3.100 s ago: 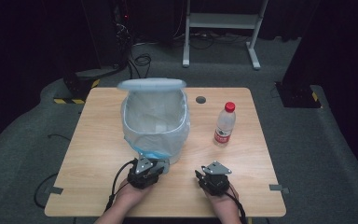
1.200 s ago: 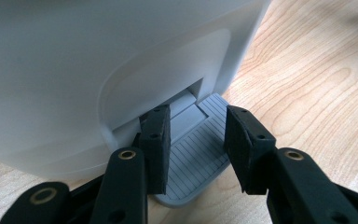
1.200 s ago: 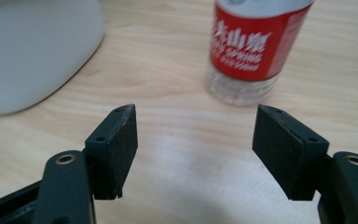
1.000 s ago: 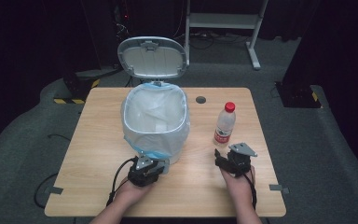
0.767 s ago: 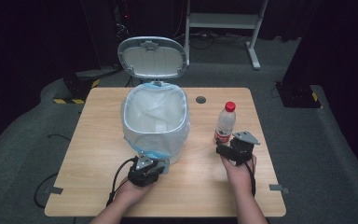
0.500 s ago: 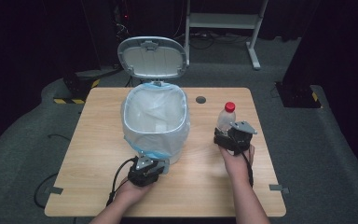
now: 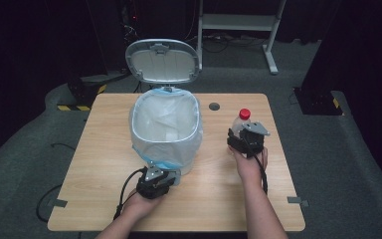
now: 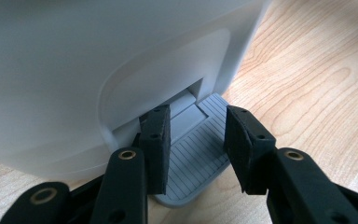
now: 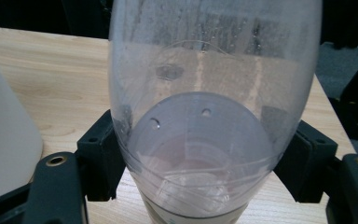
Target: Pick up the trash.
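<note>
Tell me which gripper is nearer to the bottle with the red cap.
Right. The right gripper has its jaws on either side of the bottle. The left gripper sits across the table at the pedal of the bin.

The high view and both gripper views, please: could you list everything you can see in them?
Table: one, light wood, centre of the high view.
Bin: one, white with a pale bag liner, on the table left of centre; grey lid up.
Pedal: one, grey, ribbed, at the bin's foot.
Bottle: one, clear with a red cap, upright on the table's right half.
Hole: one, dark, round, in the table behind the bottle.
Stand: one, white, on the floor behind the table.
Left gripper: one, black, jaws apart over the pedal.
Right gripper: one, black, jaws just closing around the bottle's lower body, one on each side.
Hands: two, at the near edge.
</note>
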Demonstrator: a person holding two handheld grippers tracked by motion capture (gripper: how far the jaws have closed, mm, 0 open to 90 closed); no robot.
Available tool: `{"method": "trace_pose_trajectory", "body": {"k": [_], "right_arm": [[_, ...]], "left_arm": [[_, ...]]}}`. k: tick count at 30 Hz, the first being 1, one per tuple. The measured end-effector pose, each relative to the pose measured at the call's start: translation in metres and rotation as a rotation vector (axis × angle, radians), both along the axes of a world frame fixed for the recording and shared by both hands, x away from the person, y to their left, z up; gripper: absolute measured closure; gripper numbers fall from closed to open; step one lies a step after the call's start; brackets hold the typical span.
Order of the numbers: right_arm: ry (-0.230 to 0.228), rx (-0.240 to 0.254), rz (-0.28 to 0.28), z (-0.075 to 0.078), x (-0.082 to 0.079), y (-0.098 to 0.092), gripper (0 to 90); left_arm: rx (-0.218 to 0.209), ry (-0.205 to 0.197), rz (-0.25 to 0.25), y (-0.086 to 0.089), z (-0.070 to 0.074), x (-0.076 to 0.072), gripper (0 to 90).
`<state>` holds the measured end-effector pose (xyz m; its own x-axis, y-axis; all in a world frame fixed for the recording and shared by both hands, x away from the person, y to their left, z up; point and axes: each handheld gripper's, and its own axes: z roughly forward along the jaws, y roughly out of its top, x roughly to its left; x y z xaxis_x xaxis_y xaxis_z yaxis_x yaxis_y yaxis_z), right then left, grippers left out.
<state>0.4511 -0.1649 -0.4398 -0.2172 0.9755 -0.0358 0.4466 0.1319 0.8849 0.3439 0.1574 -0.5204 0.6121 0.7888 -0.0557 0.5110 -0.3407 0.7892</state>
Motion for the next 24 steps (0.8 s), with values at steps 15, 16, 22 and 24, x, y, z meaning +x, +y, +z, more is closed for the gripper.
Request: {"method": "trace_pose_trajectory", "body": {"k": [15, 16, 22, 24], "right_arm": [[-0.091, 0.005, 0.069, 0.026, -0.039, 0.01, 27.1], [-0.092, 0.012, 0.071, 0.027, -0.041, 0.01, 27.1], [-0.119, 0.028, 0.088, 0.033, -0.054, 0.012, 27.2], [-0.13, 0.033, 0.096, 0.036, -0.06, 0.014, 27.2]], "left_arm": [[0.003, 0.0, -0.003, 0.0, 0.0, 0.0, 60.7], [0.005, 0.001, -0.004, 0.0, 0.0, 0.0, 60.7], [0.006, 0.003, -0.007, 0.0, 0.0, 0.0, 60.7], [0.006, 0.003, -0.006, 0.0, 0.0, 0.0, 60.7]]}}
